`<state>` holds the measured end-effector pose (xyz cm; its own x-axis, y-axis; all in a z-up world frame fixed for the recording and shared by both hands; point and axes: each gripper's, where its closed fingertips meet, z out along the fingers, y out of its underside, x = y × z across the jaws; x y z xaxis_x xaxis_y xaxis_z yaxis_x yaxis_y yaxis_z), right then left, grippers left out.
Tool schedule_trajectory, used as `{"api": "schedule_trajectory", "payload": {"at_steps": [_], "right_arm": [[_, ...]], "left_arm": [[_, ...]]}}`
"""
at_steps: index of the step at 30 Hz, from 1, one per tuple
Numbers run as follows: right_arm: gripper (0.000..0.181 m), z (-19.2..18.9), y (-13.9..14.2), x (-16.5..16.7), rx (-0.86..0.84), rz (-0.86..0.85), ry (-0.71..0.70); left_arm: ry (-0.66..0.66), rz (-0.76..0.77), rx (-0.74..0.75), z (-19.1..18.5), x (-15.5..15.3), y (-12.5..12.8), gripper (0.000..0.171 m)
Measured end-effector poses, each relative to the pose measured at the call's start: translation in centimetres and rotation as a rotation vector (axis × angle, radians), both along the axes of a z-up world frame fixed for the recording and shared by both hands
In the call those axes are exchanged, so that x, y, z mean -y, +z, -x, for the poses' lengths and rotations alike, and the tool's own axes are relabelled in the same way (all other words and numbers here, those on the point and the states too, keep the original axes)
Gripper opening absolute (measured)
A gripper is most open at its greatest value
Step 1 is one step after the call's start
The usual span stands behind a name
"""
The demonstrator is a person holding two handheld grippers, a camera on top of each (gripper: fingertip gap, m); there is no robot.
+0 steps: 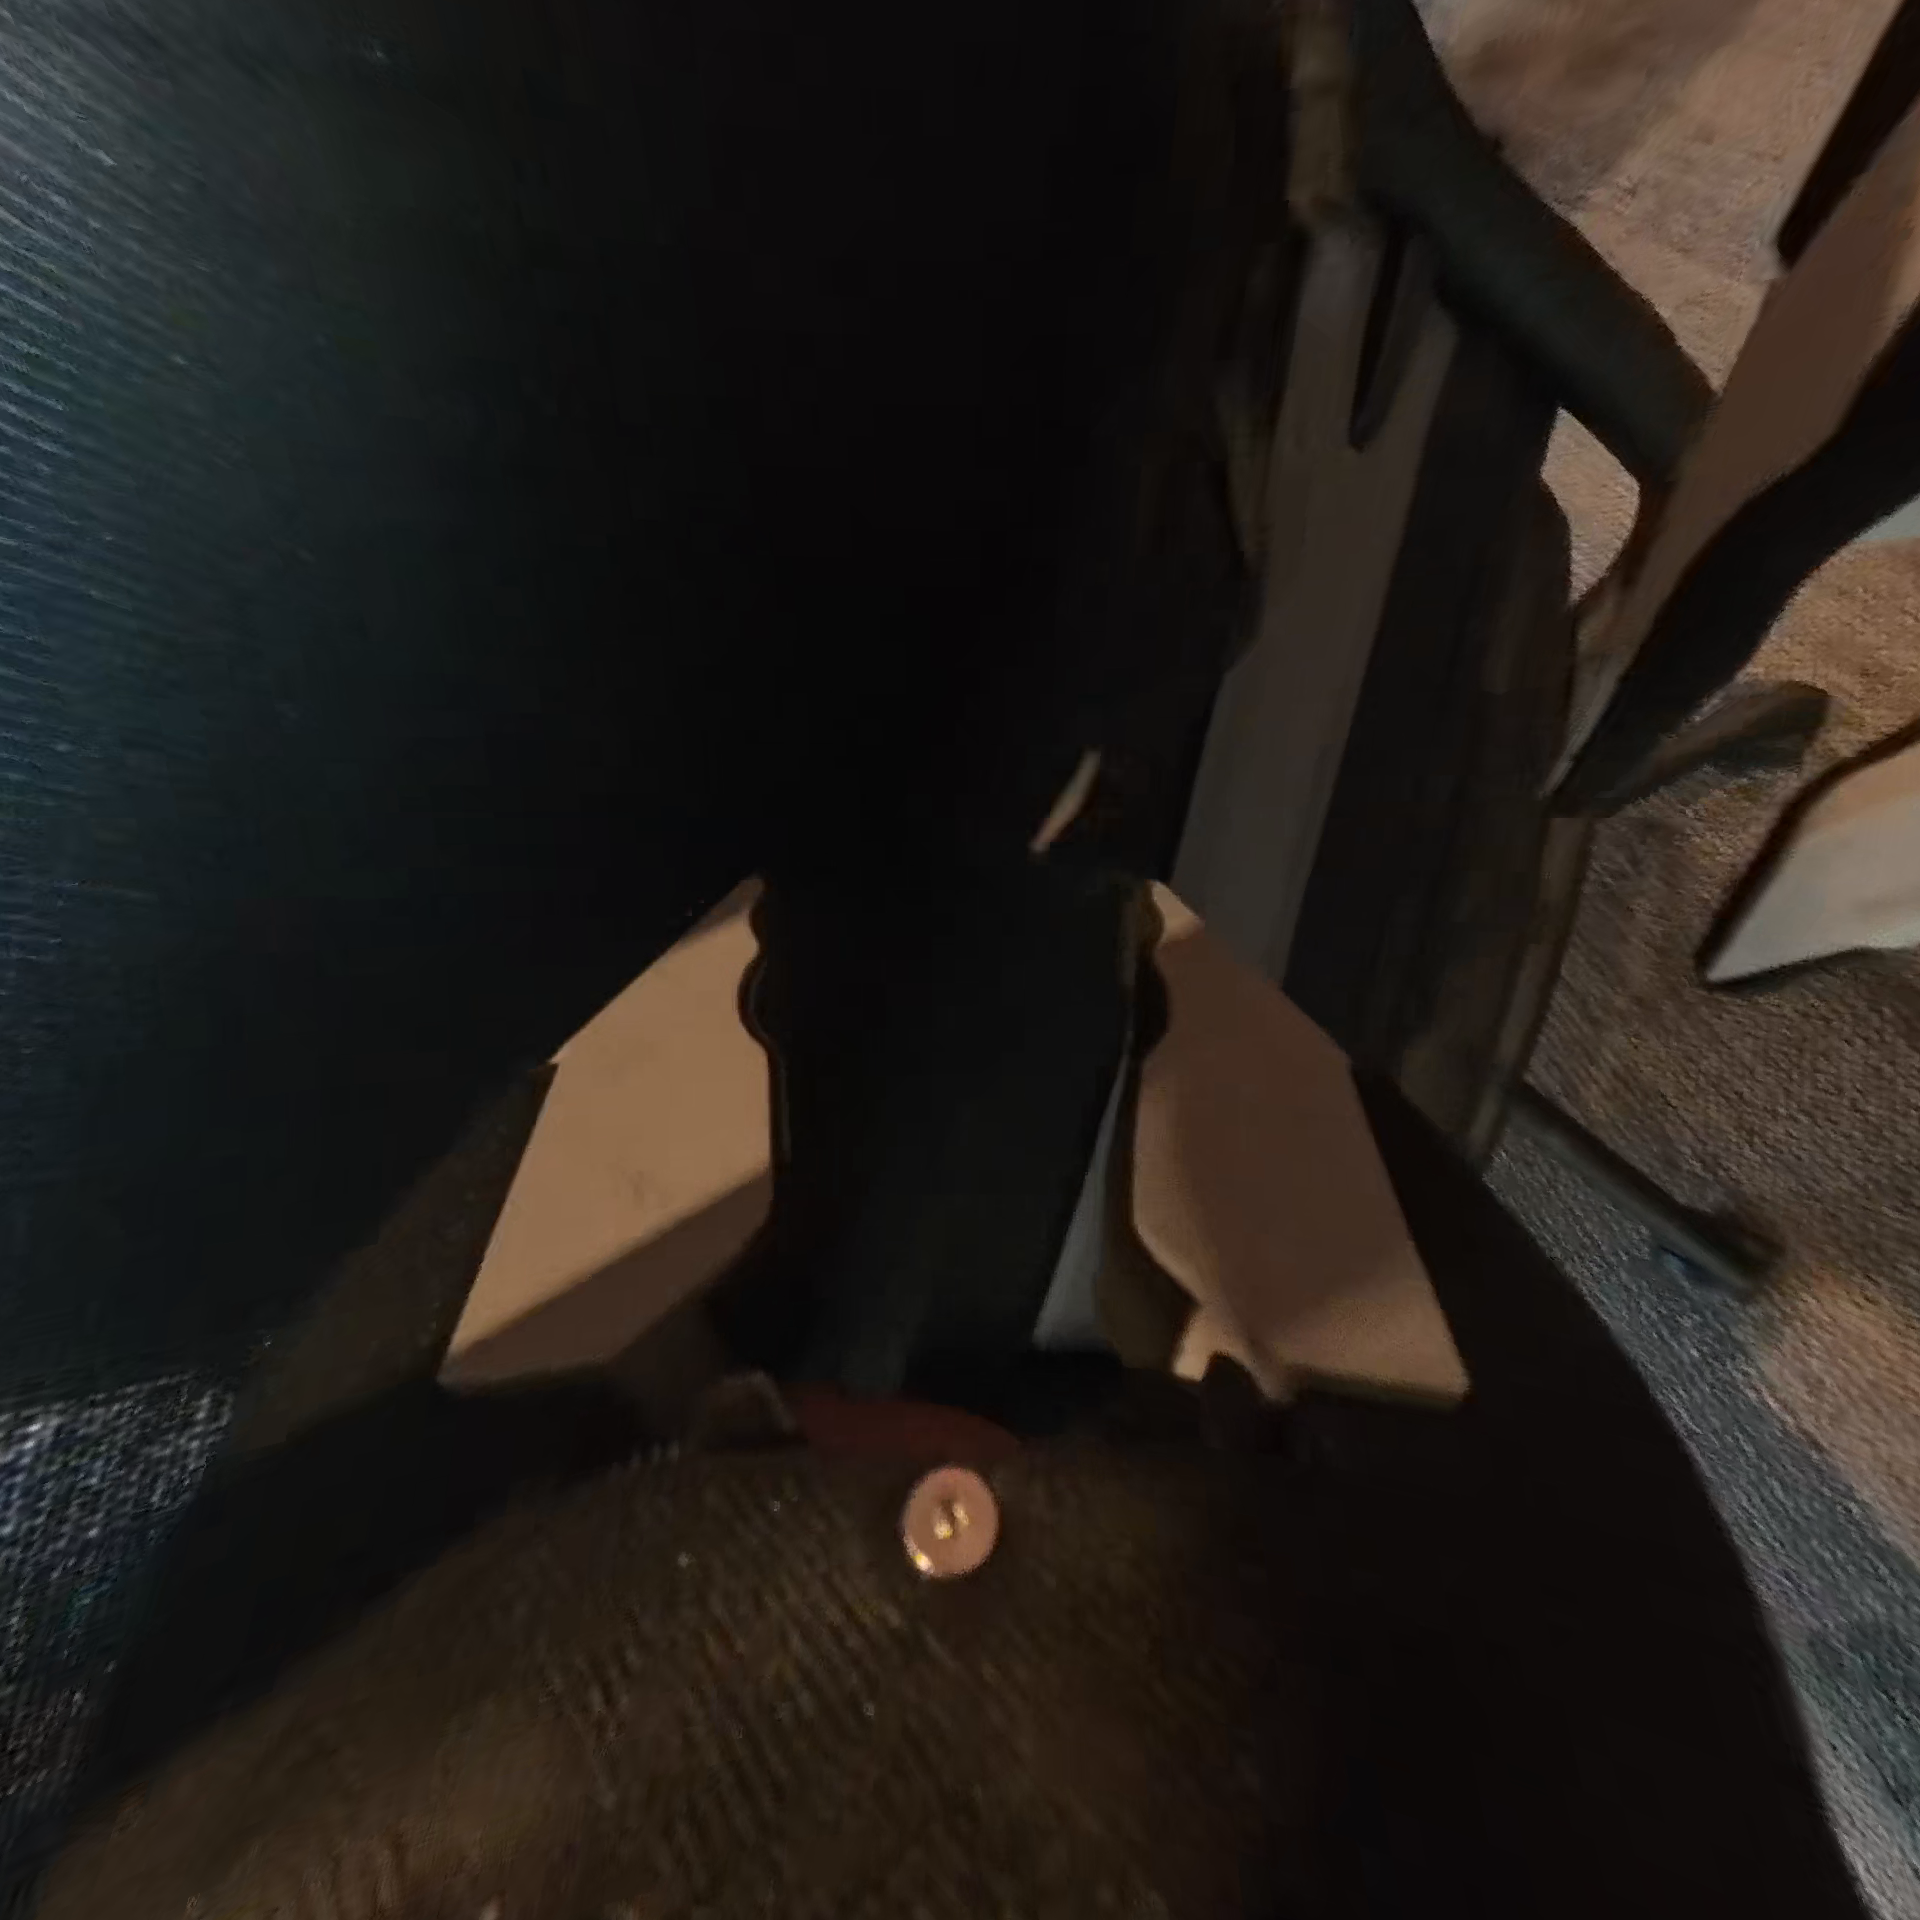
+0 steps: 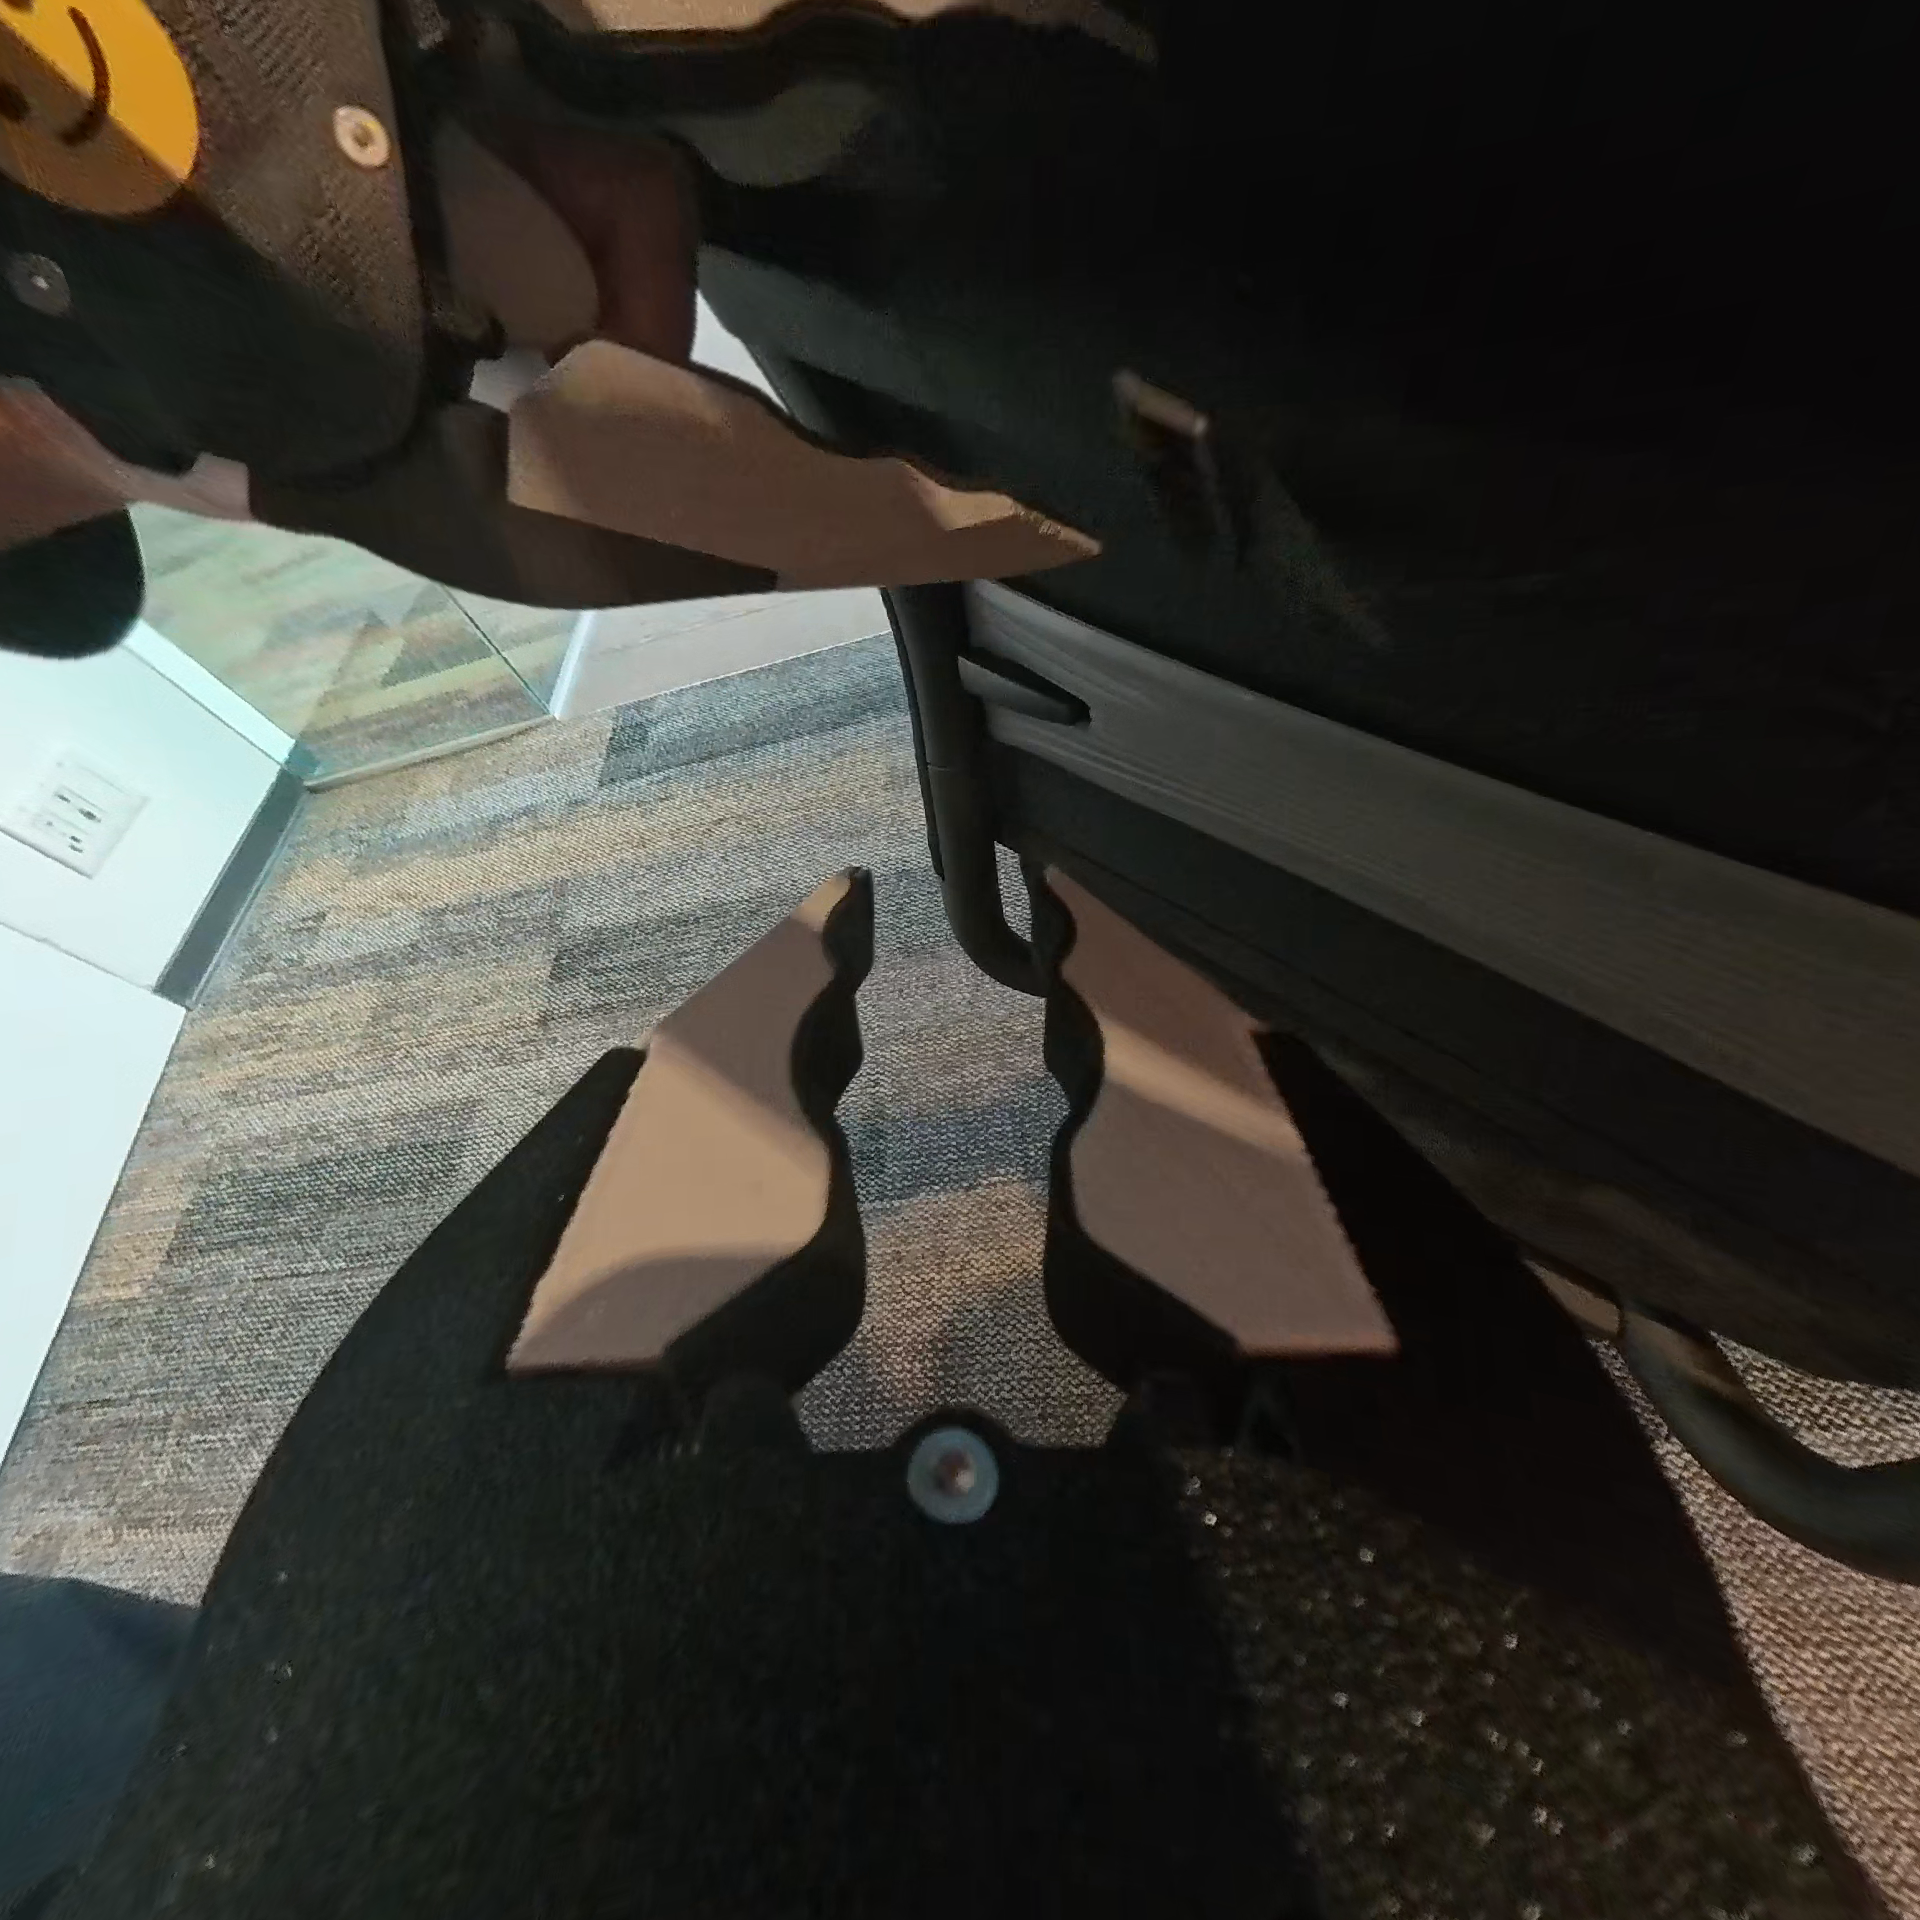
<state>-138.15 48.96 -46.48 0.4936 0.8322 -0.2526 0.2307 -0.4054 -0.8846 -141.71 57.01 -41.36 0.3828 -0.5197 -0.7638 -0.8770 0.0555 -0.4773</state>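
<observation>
A large black padded object (image 2: 1455,260) with a grey ribbed band (image 2: 1455,831) along its lower edge fills the upper right of the right wrist view. My left gripper (image 1: 951,894) straddles its edge, and black material fills the gap between the fingers. It also shows in the right wrist view, one tan finger (image 2: 790,488) lying against the object. My right gripper (image 2: 954,883) is open over the carpet, with a black hooked strap (image 2: 971,904) hanging from the band beside its right fingertip. The right gripper's tan fingers (image 1: 1849,862) show at the right of the left wrist view.
Patterned grey-brown carpet (image 2: 468,987) covers the floor. A white wall with a socket plate (image 2: 78,821) and a glass panel (image 2: 343,644) stand at the left. A black curved tube (image 2: 1766,1455) sits under the object. Dark blue fabric (image 1: 156,520) fills the left wrist view's left side.
</observation>
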Motion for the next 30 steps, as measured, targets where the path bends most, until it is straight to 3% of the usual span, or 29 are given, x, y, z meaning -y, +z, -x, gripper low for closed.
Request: {"api": "schedule_trajectory", "payload": {"at_steps": [1,3,5,8,14,19,24,30], "right_arm": [[0.029,-0.1,-0.1,0.0,0.001,0.003,-0.002],[0.029,-0.1,-0.1,0.0,-0.002,0.009,-0.002],[0.027,-0.2,0.2,0.1,-0.003,0.003,0.002],[0.028,-0.4,1.3,0.4,-0.023,-0.016,0.010],[0.033,-0.7,4.0,1.8,-0.094,-0.063,0.017],[0.028,-0.5,5.1,2.2,-0.083,-0.137,-0.006],[0.030,-0.7,6.0,3.0,-0.098,-0.134,-0.016],[0.025,-0.8,6.5,3.6,-0.241,-0.036,0.080]], "left_arm": [[0.004,0.049,-0.004,0.2,0.0,-0.7,0.063],[0.030,0.190,-0.043,1.0,0.0,-3.0,0.043],[0.043,0.345,-0.052,1.4,0.5,-4.9,0.000],[0.007,0.604,0.104,0.3,3.2,-5.4,0.000],[-0.123,0.638,0.157,-1.2,8.1,-2.6,0.000],[-0.183,0.878,0.304,-1.6,11.8,-1.8,0.000],[-0.291,0.921,0.331,-2.1,13.1,0.0,0.000],[-0.450,0.878,0.200,-2.0,14.0,0.4,0.000]]}}
